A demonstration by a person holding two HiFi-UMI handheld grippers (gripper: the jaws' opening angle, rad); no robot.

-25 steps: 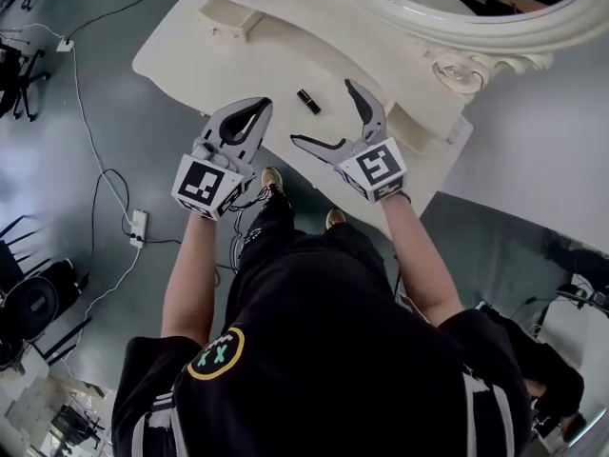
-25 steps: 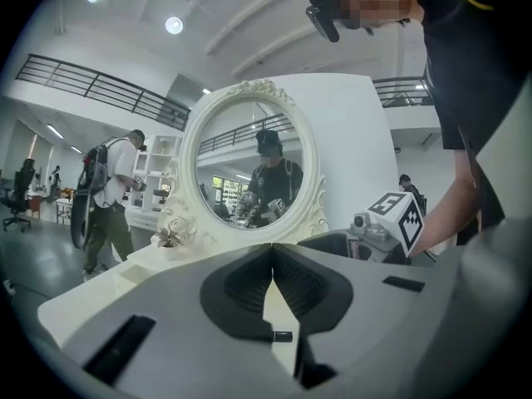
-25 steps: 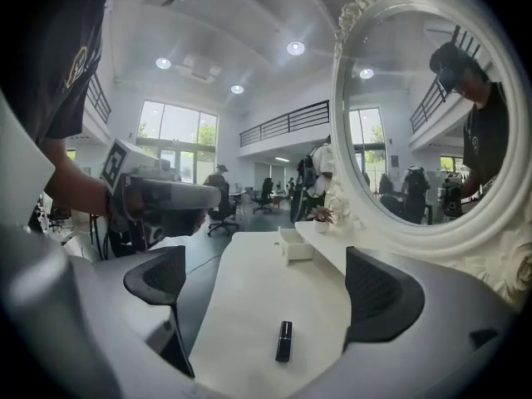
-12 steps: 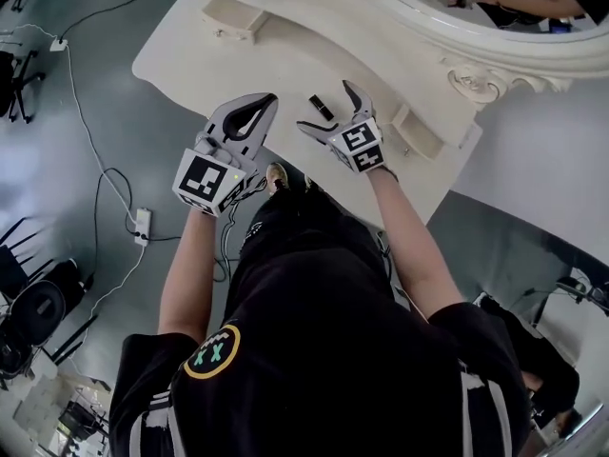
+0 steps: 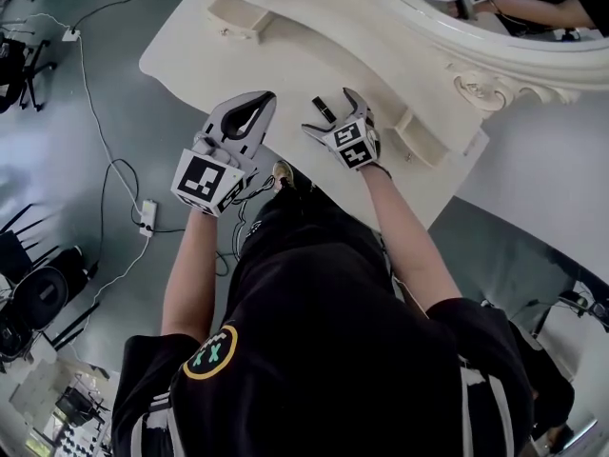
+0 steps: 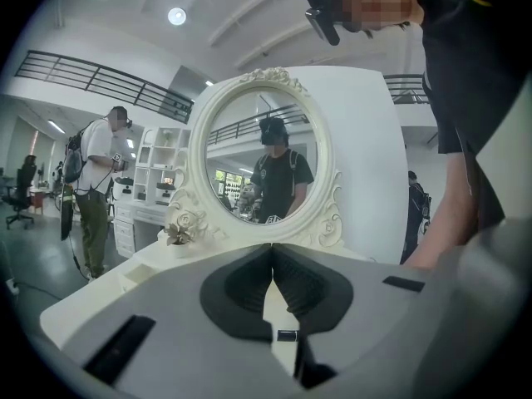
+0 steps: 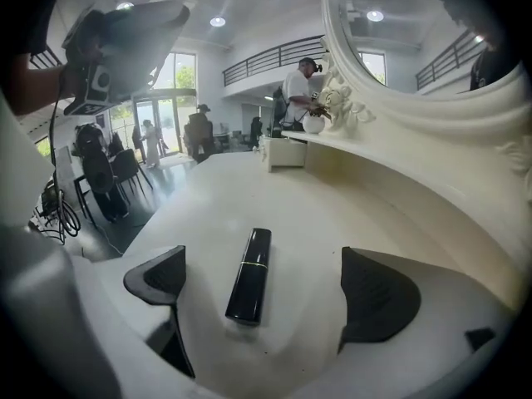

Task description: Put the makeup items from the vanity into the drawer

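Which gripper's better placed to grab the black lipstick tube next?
Right. The right gripper is open, with the glossy black lipstick tube lying between its jaws on the cream vanity top. The left gripper is shut and empty, off to the tube's side.

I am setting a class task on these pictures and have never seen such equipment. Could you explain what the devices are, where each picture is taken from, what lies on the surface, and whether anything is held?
There is no robot here. A person holds a hand-worked two-jaw gripper in each hand. The head view comes from a camera on the person's head, looking steeply down. The other two views come from cameras riding on the grippers, each looking along its own jaws. The left gripper is shut with nothing between its jaws. The right gripper is open, with one jaw on each side of a black tube, probably a lipstick. The tube lies on the cream vanity top, below an oval mirror. Nothing is held yet.
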